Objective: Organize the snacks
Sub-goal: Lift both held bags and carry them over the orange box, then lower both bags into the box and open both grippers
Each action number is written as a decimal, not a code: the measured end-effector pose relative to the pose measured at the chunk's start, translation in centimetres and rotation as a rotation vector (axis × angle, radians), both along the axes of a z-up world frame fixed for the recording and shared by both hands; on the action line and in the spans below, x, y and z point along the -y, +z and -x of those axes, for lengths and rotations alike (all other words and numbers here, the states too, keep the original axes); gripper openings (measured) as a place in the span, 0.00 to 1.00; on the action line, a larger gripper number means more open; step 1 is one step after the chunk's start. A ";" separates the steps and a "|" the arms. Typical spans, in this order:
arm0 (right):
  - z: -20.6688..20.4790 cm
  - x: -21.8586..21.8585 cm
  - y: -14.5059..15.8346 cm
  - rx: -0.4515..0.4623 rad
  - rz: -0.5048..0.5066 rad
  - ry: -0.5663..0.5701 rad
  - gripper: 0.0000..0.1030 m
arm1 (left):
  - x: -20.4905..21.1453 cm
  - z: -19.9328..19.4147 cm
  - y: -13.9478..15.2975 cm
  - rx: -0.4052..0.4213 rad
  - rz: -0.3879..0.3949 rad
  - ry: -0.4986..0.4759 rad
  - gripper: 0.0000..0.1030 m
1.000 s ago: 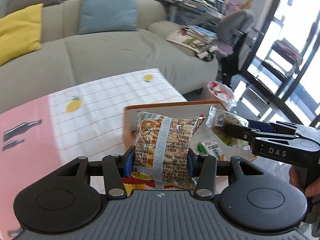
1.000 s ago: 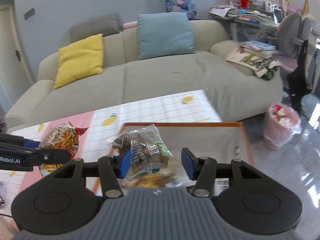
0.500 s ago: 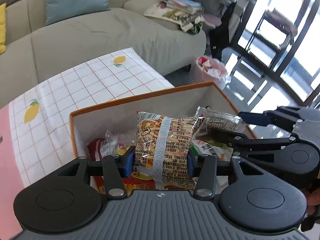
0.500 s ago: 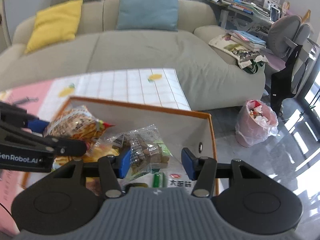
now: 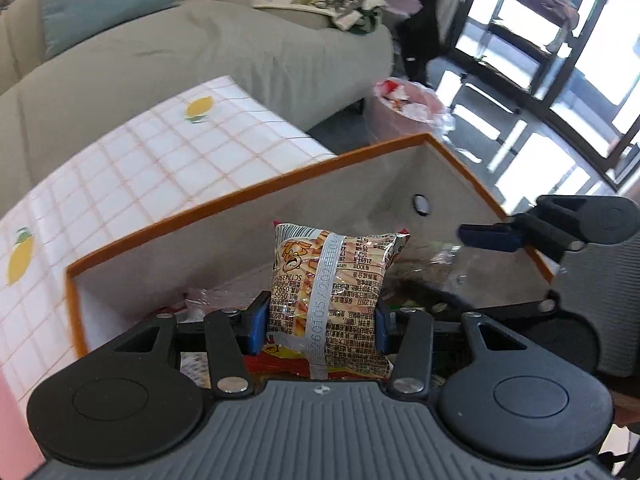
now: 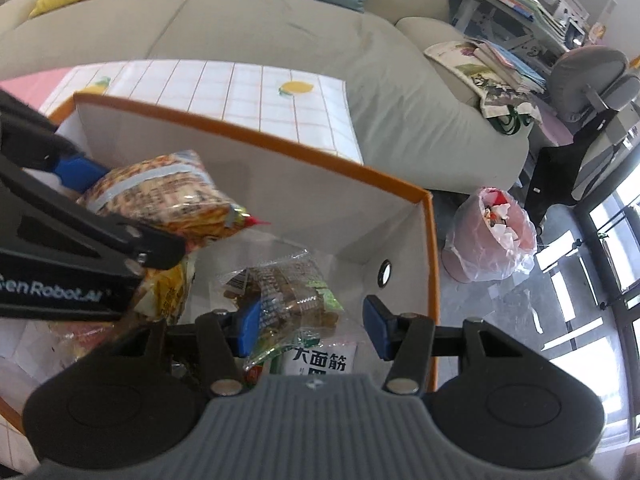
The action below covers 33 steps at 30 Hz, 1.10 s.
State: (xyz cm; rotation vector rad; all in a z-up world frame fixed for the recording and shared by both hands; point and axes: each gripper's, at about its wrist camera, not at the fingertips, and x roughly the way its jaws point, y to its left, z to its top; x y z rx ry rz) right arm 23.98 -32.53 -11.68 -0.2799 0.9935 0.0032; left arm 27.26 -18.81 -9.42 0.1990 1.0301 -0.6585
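An orange-rimmed white box (image 5: 240, 200) (image 6: 320, 164) stands on the lemon-print tablecloth. My left gripper (image 5: 320, 324) (image 6: 134, 210) is shut on an orange packet of stick snacks (image 5: 332, 280) (image 6: 160, 196), held upright just inside the box. To its right, my right gripper (image 6: 312, 326) (image 5: 436, 260) is shut on a clear packet of brown snacks (image 6: 288, 292). That packet leans on the left pad and its clear film reaches toward the right pad. Both packets hang low over the snacks lying in the box.
Inside the box lie a white packet with large characters (image 6: 320, 360), a yellow packet (image 6: 168, 292) and red wrappers (image 5: 280, 364). A beige sofa (image 6: 280, 40) runs behind the table. A pink bin (image 6: 492, 232) with a bag stands on the floor to the right.
Both grippers have sunk from above the table down into the box, each still carrying its packet. The box walls now fill much more of both views.
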 end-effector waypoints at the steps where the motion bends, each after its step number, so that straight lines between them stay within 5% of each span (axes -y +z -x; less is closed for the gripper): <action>1: -0.1 -0.1 -0.1 -0.005 0.003 0.005 0.51 | 0.1 0.1 0.0 -0.007 0.018 -0.007 0.54; 3: -0.1 -0.2 -0.3 -0.015 0.006 0.024 0.52 | 0.2 0.1 0.0 -0.021 0.049 -0.017 0.54; 15: 0.4 -0.3 -0.1 -0.050 0.020 0.097 0.54 | 2.0 1.0 0.7 -0.007 -0.052 -0.075 0.64; 20: 1.0 -0.3 1.2 -0.050 0.025 0.126 0.63 | 1.5 1.5 2.3 0.005 -0.055 -0.072 0.81; 27: 2.4 0.0 4.4 -0.060 0.020 0.080 0.84 | 0.7 4.1 5.8 0.078 -0.073 -0.093 0.84; 33: 5.6 -0.9 8.6 -0.023 0.010 0.074 0.92 | -1.2 8.0 10.1 0.213 -0.084 -0.086 0.84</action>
